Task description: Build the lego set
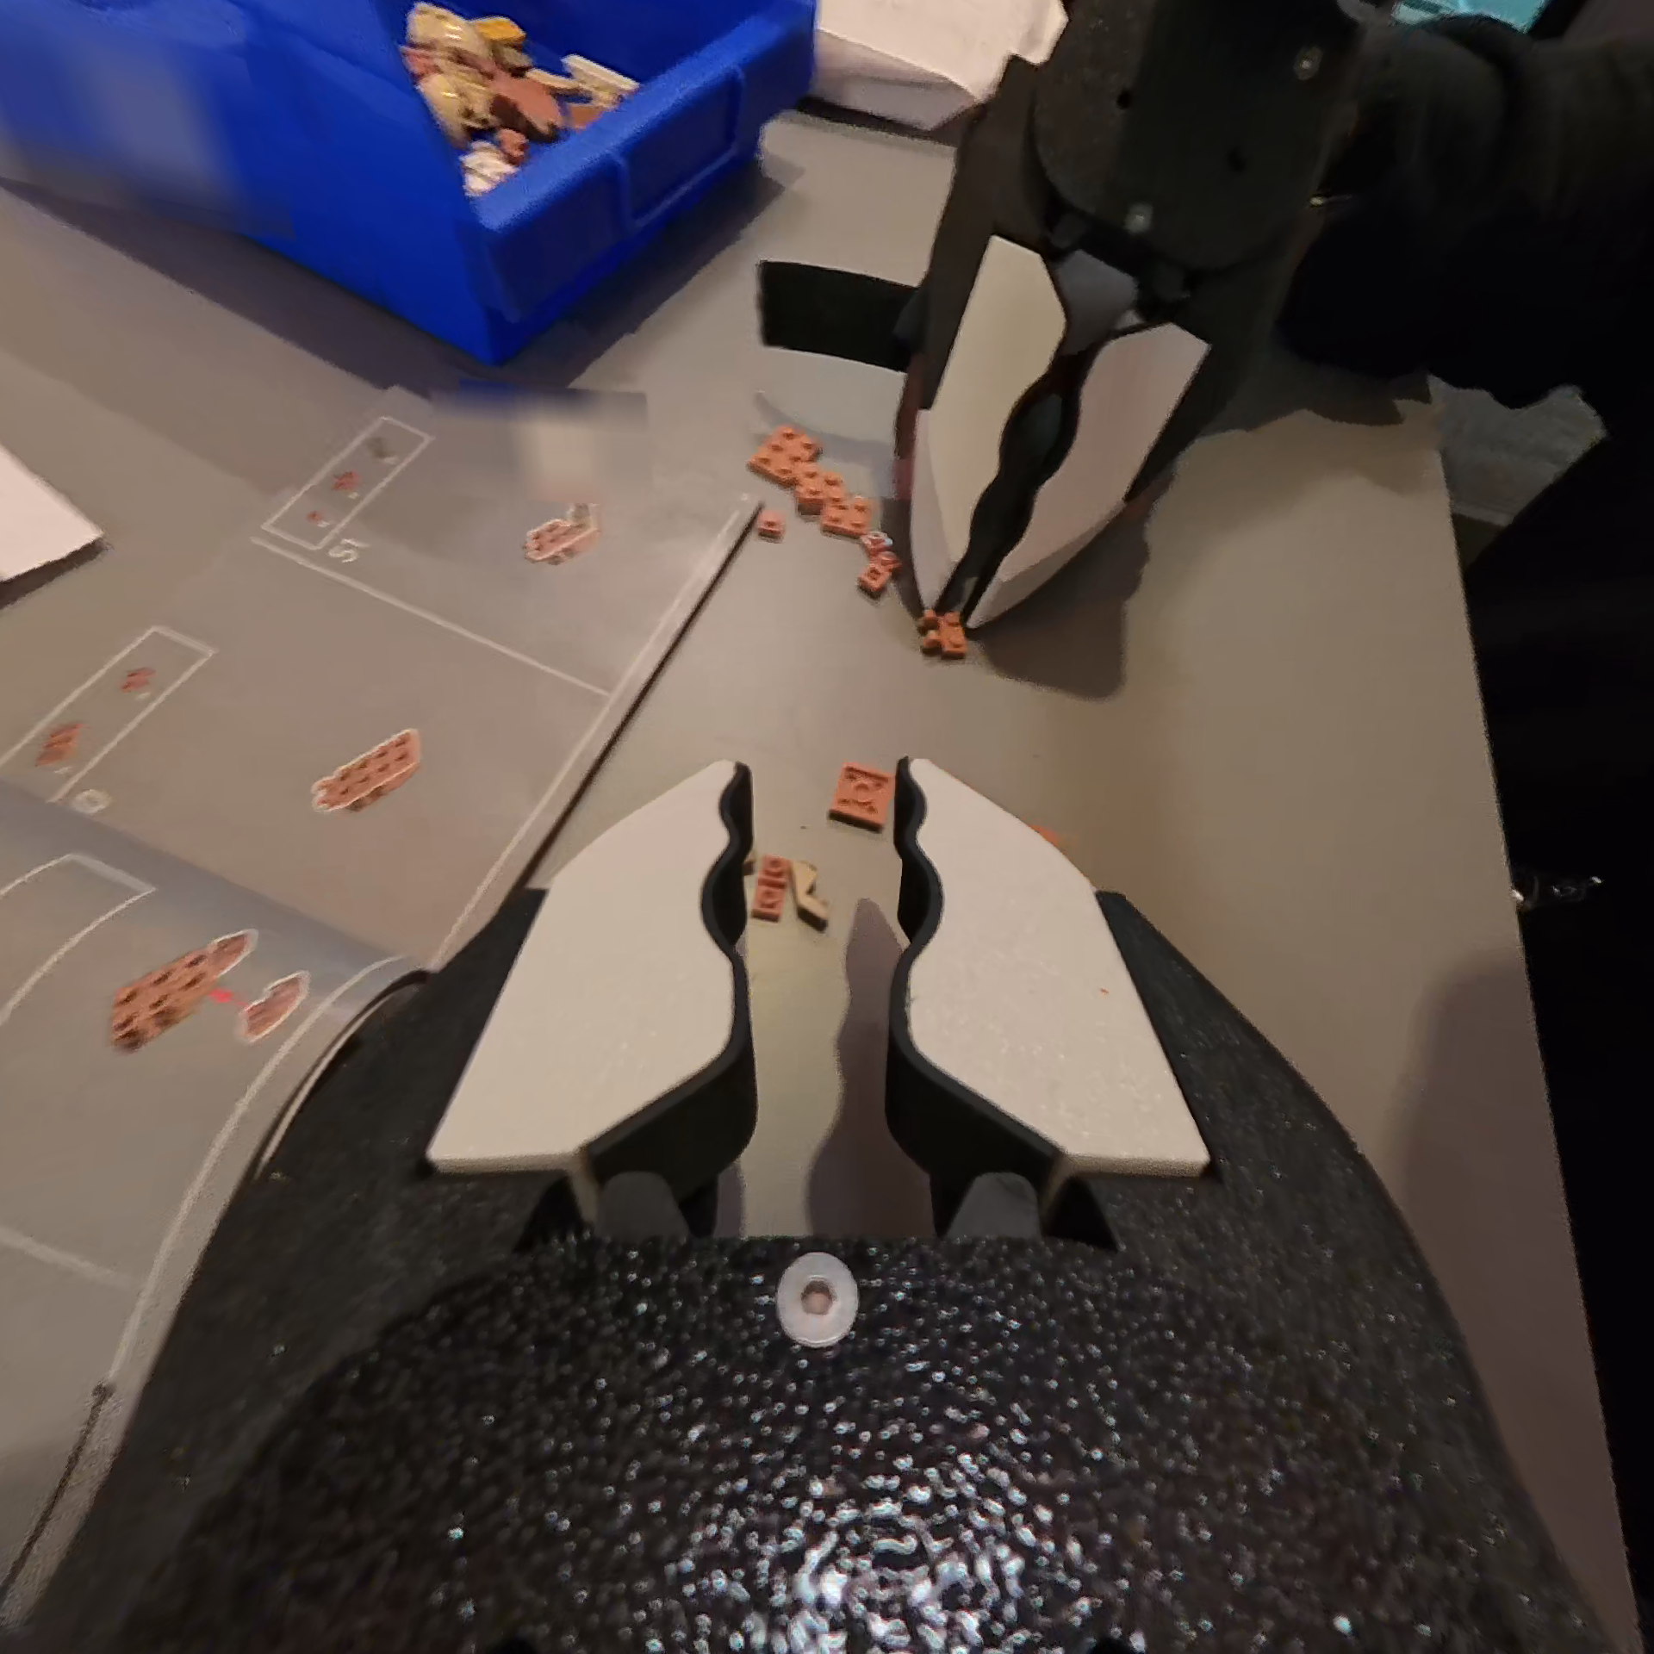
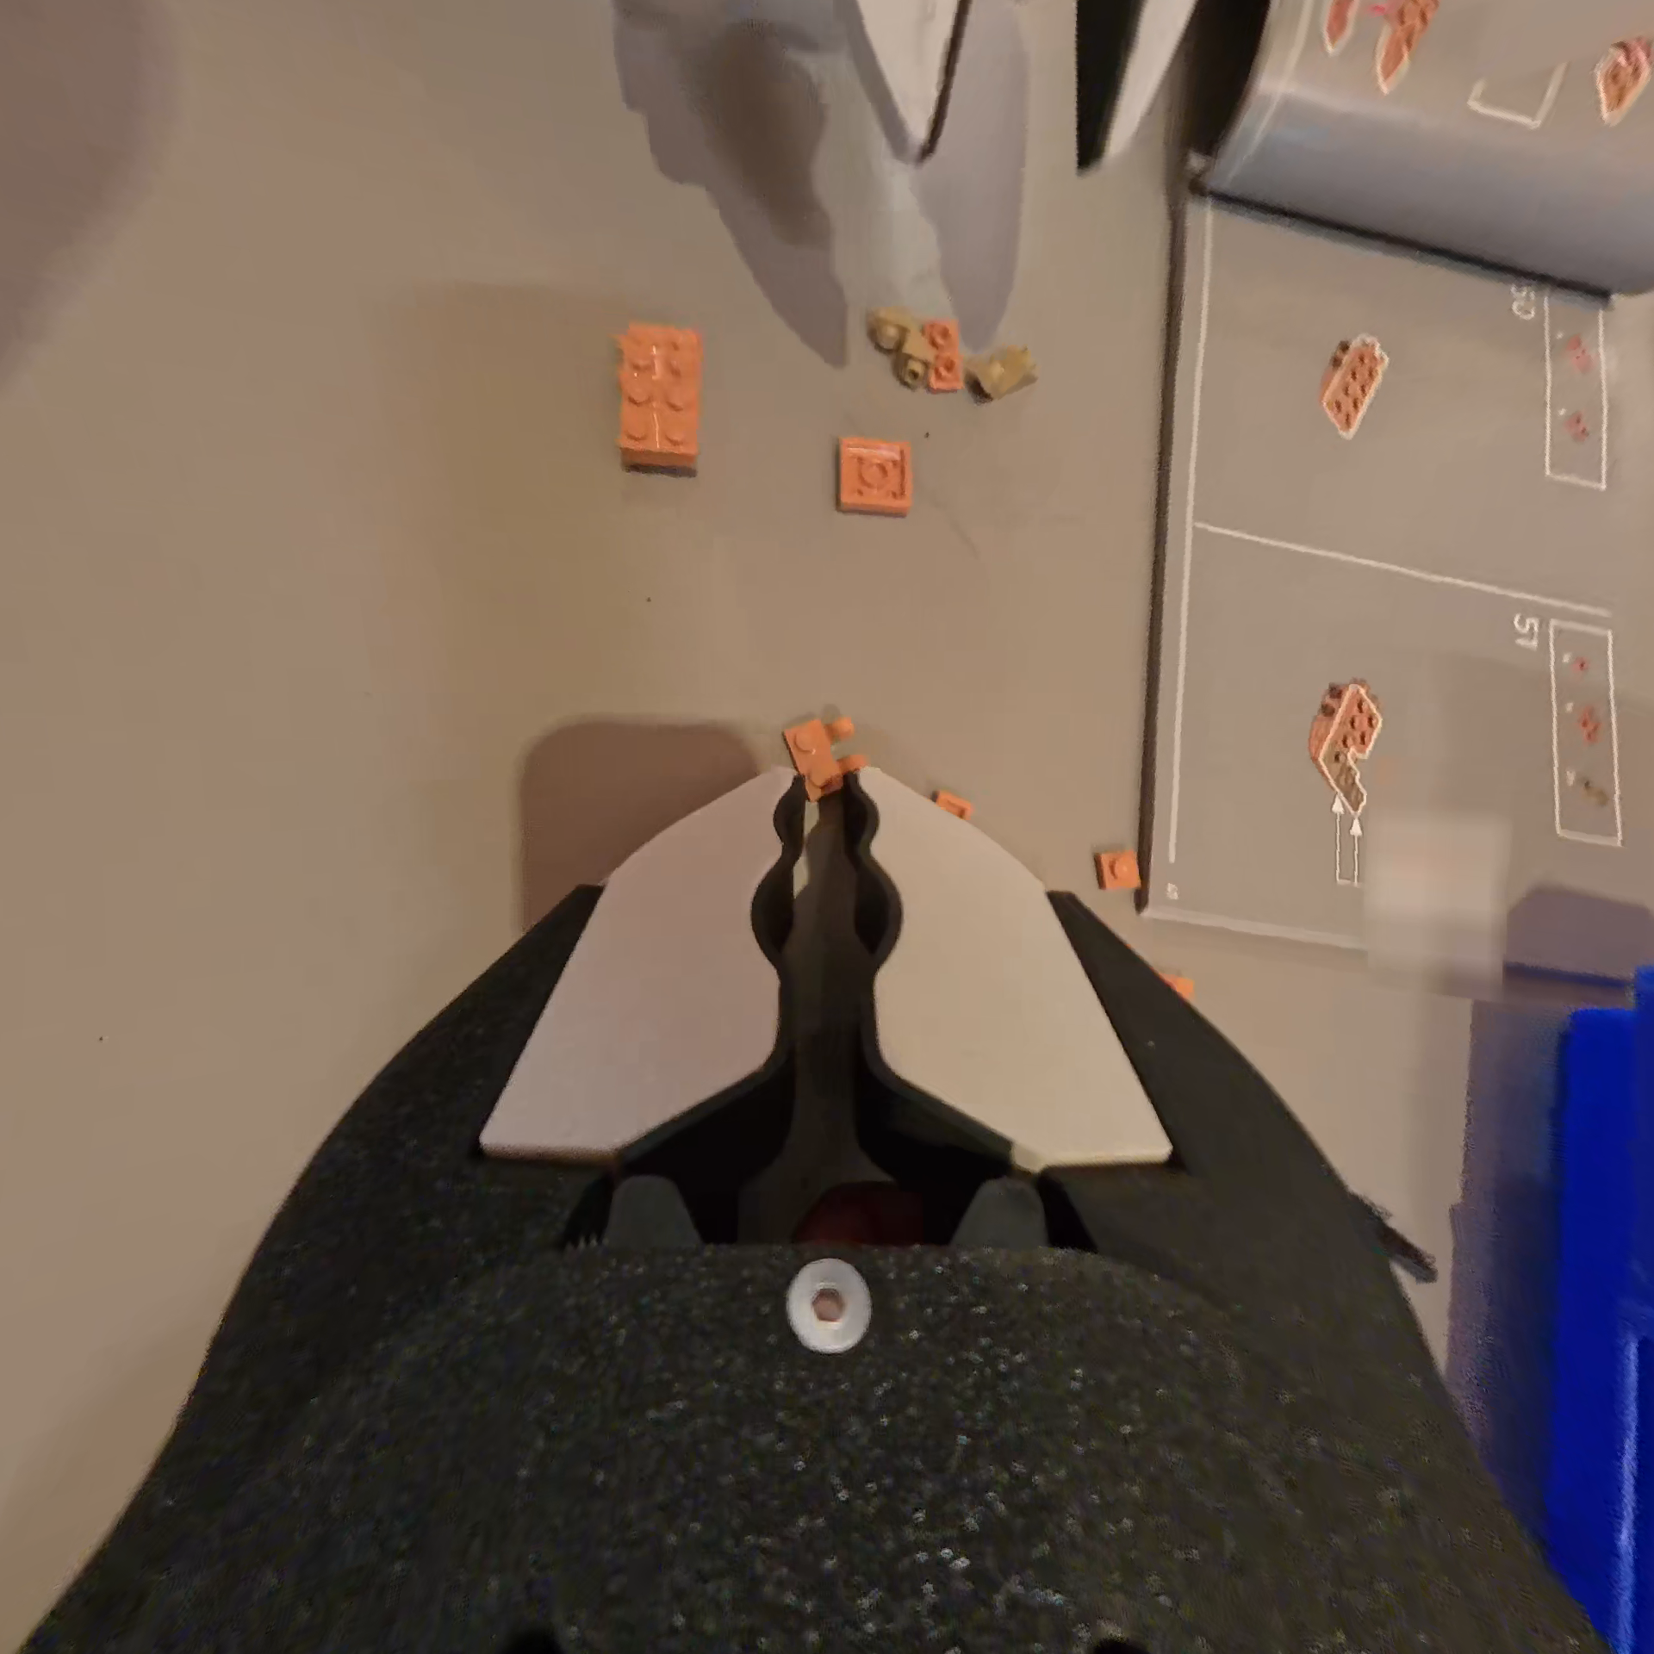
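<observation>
The left gripper [image 1: 822, 779] is open above the grey table [image 1: 1208, 895] and holds nothing. Between its fingers, down on the table, lie a small orange plate [image 1: 770, 888] with tan pieces [image 1: 810, 899] touching it, and a square orange tile [image 1: 861, 793] near the right fingertip. To the left lies an open manual [image 1: 268, 671] with printed building steps.

Farther on, the right gripper [image 2: 825, 780] is nearly closed, and its 2 fingertips pinch the near end of an orange clip plate [image 2: 816, 752] at the table surface. Beyond it in the right wrist view lie the same tile [image 2: 874, 475] and a larger orange brick [image 2: 660, 407]. A row of orange plates [image 1: 819, 483] lies beside this gripper.

At the far end stands a blue bin [image 1: 626, 179] with mixed pieces inside
</observation>
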